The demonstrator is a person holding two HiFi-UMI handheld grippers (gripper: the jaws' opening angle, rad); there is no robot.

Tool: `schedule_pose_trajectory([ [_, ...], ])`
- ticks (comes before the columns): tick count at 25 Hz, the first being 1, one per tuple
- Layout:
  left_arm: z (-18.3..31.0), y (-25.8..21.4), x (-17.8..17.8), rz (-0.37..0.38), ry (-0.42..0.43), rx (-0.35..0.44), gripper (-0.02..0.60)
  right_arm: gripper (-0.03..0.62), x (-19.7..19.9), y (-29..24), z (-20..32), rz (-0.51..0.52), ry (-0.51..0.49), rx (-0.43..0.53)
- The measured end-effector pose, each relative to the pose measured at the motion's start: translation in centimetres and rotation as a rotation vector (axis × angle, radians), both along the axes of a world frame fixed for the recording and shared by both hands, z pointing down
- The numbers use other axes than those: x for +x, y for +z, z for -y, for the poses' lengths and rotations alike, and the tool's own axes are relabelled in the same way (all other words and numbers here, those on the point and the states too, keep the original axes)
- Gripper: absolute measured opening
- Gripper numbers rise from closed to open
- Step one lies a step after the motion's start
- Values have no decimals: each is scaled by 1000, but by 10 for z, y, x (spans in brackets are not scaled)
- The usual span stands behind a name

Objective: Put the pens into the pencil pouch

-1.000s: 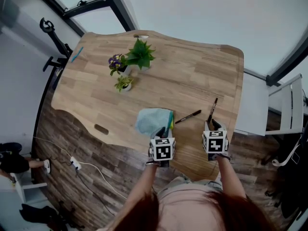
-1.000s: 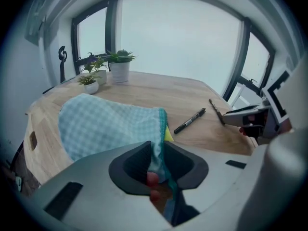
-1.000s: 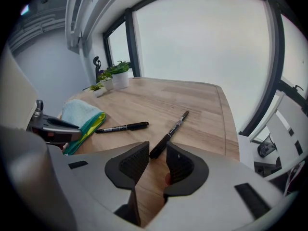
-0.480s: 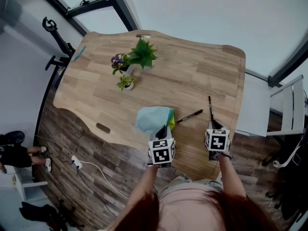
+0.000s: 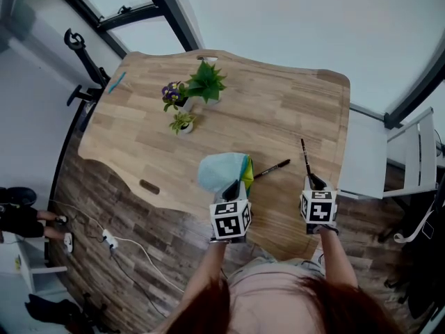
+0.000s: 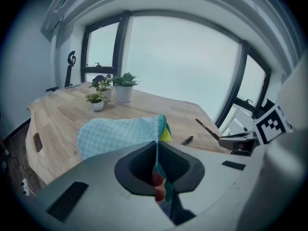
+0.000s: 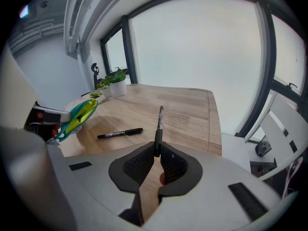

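My left gripper point(image 5: 232, 188) point(image 6: 157, 150) is shut on the near edge of the light blue checked pencil pouch point(image 5: 221, 171) point(image 6: 118, 133), which has a yellow-green lining and hangs lifted off the wooden table point(image 5: 278, 110). My right gripper point(image 5: 314, 183) point(image 7: 156, 153) has just closed on the end of a black pen point(image 5: 305, 156) point(image 7: 158, 126) that points away from me, clear of the table. A second black pen point(image 5: 272, 168) point(image 7: 120, 133) lies flat on the table between the pouch and the held pen.
Three small potted plants point(image 5: 193, 92) stand at the far left of the table. A teal pen point(image 5: 115, 82) lies near the far left corner. A white chair point(image 5: 417, 165) stands right of the table. The table's near edge point(image 5: 160, 195) has a slot cut-out.
Both grippers have closed: the left on the pouch edge, the right on the pen's end. Both have risen, lifting the pouch's near side and the pen off the table.
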State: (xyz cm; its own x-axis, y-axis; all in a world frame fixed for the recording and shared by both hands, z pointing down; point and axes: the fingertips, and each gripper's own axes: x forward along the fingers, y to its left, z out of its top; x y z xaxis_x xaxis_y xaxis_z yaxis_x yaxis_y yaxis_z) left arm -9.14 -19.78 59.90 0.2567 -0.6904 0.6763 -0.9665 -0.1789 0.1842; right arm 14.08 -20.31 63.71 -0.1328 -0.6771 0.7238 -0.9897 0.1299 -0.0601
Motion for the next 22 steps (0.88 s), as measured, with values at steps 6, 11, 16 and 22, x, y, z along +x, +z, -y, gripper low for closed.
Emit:
schedule_pose_trajectory([
  [6, -4, -14, 0, -25, -4, 14, 14, 35, -5, -29, -5, -5, -70, 65],
  [11, -12, -28, 3, -50, 0, 30, 14, 35, -12, -55, -10, -4, -137, 118],
  [16, -18, -41, 7, -58, 17, 48, 14, 35, -25, -83, -19, -12, -233, 177],
  [22, -22, -53, 9, -53, 33, 68, 14, 35, -39, -111, -35, -20, -359, 204],
])
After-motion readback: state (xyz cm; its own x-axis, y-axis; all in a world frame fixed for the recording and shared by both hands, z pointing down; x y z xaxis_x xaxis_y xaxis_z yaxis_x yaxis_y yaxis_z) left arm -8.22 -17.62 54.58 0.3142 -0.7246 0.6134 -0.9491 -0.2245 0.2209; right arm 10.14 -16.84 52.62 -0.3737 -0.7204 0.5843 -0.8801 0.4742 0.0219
